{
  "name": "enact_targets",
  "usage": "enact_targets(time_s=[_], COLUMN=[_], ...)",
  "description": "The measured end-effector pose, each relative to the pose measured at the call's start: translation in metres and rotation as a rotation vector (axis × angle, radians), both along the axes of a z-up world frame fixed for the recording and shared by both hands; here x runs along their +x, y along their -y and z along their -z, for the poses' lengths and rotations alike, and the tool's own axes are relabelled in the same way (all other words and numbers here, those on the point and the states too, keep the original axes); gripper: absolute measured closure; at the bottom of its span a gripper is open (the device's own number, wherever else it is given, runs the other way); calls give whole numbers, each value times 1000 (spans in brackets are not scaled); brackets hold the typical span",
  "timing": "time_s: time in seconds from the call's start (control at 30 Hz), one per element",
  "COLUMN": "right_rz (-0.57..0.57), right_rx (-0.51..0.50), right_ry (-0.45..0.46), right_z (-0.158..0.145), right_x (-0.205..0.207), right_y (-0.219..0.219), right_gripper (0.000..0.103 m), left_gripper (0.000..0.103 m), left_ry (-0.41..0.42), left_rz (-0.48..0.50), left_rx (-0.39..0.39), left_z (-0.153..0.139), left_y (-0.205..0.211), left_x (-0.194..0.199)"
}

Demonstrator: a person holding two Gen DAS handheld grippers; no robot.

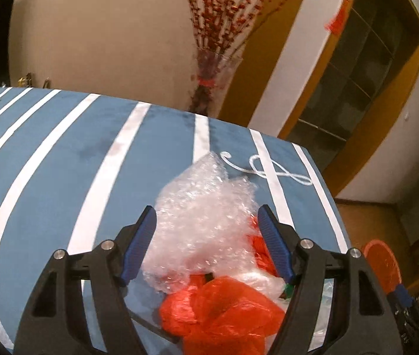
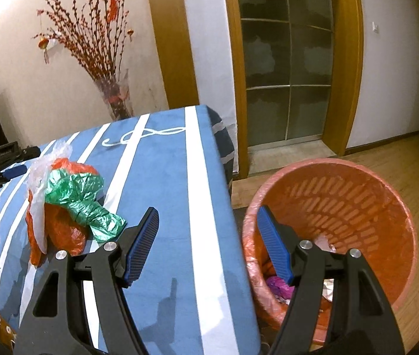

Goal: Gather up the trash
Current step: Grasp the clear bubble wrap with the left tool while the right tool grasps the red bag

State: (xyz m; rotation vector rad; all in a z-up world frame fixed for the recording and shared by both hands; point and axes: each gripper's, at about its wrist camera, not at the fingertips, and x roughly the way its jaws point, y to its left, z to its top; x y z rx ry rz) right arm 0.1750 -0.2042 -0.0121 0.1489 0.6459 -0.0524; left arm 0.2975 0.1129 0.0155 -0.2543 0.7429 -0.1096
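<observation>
From the left wrist view, the left gripper (image 1: 206, 227) has its jaws spread wide, grasping nothing, with a crumpled clump of bubble wrap (image 1: 200, 219) lying between the blue pads and a red plastic bag (image 1: 221, 310) heaped just below it. Both rest on the blue striped tablecloth (image 1: 61, 162); a vase of red branches (image 1: 209, 82) stands behind the table's far edge. From the right wrist view, the right gripper (image 2: 208, 242) is likewise released and empty, poised over the table's corner. A green plastic bag (image 2: 82, 201) drapes over the pile to its left, and the orange trash basket (image 2: 398, 207) stands on the floor just beside the table, holding some scraps.
</observation>
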Motion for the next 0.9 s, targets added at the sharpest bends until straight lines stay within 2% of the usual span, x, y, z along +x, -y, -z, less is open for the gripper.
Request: enact_targets(time_s=[0.1, 0.23, 0.43, 0.6, 0.9], right_rz=[-8, -17, -28, -42, -116], right_rx=[-3, -3, -7, -7, 23], right_ry=[-17, -32, -38, -31, 15], right_z=[4, 7, 7, 3, -15], right_x=[4, 7, 6, 5, -3], right_y=[-3, -8, -15, -21, -52], right_gripper=[35, 35, 35, 35, 35], left_gripper=[35, 48, 85, 91, 92], left_ry=[-9, -42, -46, -1, 44], left_rz=[11, 24, 23, 0, -88], left_rx=[66, 100, 97, 71, 56], left_z=[7, 20, 22, 14, -3], left_y=[11, 17, 12, -6, -54], left_x=[0, 3, 6, 0, -23])
